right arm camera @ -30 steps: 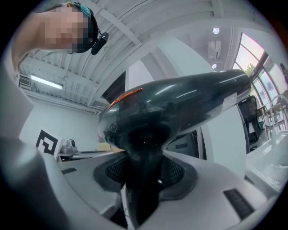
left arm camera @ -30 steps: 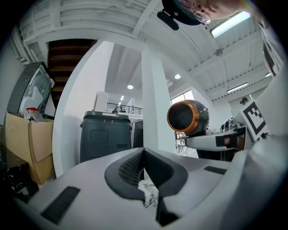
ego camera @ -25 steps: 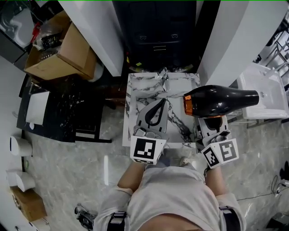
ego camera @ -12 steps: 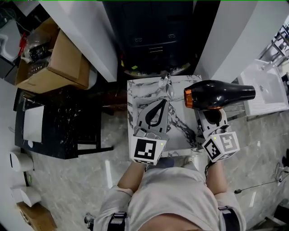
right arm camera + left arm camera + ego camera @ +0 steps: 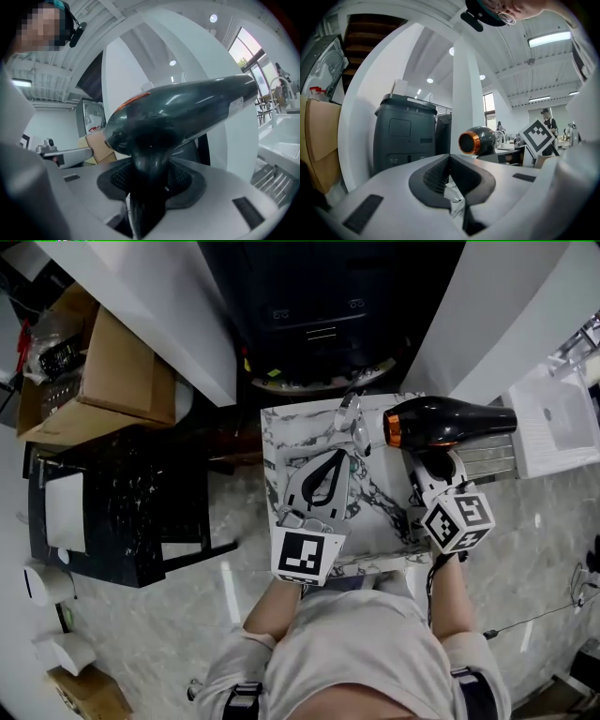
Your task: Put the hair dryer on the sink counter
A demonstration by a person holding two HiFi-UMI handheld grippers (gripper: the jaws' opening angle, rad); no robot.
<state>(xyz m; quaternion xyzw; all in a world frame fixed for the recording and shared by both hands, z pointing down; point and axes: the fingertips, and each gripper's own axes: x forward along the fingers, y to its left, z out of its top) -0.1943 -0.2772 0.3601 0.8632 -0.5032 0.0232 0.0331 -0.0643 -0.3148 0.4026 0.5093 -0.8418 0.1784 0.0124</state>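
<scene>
The black hair dryer (image 5: 450, 423) with an orange ring on its nozzle lies crosswise in the air over the far right corner of the marble sink counter (image 5: 281, 432). My right gripper (image 5: 432, 463) is shut on its handle, and the barrel (image 5: 183, 112) fills the right gripper view above the jaws (image 5: 150, 176). Over the counter's middle my left gripper (image 5: 338, 452) is shut with nothing in it, pointing at the chrome faucet (image 5: 349, 418). In the left gripper view the shut jaw tips (image 5: 450, 158) show with the hair dryer's nozzle (image 5: 478, 140) beyond them to the right.
A dark grey cabinet (image 5: 319, 315) stands behind the counter between white pillars. To the right are a metal rack (image 5: 489, 460) and a white basin (image 5: 561, 418). A cardboard box (image 5: 94, 371) and a black table (image 5: 122, 512) are at the left.
Both grippers have moved forward over the counter. The hair dryer has gone with the right gripper from the counter's right edge towards its far right corner and a little lower.
</scene>
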